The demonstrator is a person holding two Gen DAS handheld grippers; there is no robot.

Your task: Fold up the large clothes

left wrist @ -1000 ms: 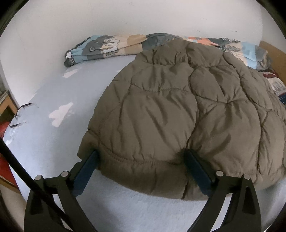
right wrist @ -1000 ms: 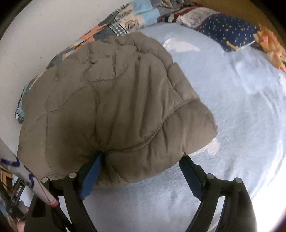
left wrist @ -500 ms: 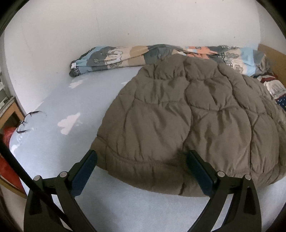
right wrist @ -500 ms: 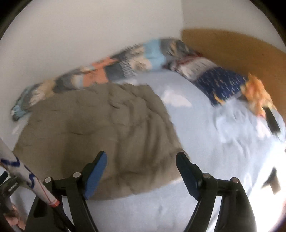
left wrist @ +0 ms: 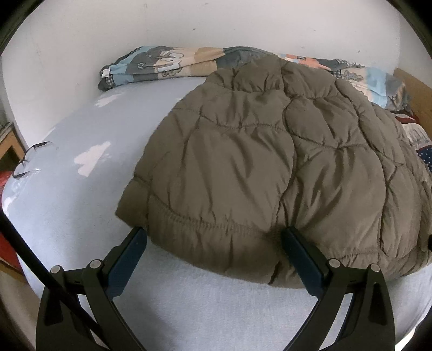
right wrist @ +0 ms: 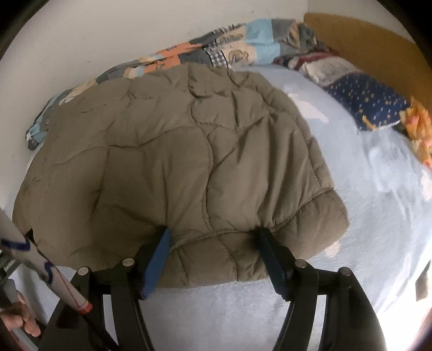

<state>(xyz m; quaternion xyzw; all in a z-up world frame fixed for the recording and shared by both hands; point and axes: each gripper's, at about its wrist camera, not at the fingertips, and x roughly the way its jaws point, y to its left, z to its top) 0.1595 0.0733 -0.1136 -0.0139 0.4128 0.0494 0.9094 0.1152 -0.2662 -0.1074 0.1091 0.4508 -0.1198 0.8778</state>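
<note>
Pale blue bedsheet [left wrist: 81, 194] covers a mattress set against a white wall [left wrist: 189, 24], and a quilted olive puffer jacket [left wrist: 270, 162] lies spread across its middle, hem toward both cameras. Only the left wrist view shows a pair of eyeglasses [left wrist: 29, 159] near the mattress's left edge, well apart from the jacket. Only the right wrist view shows a navy dotted pillow [right wrist: 370, 102], an orange cloth [right wrist: 421, 129] beside it and a wooden headboard [right wrist: 378, 46]. Both views show a patchwork blanket [left wrist: 162, 62] bunched along the wall behind the jacket. The left gripper [left wrist: 213, 237] is spread wide, its 2 blue-padded fingers straddling the hem's left part without clamping it. The right gripper [right wrist: 213, 237] is also parted, its 2 fingers pressed into the hem with padded fabric bulging between them.
</note>
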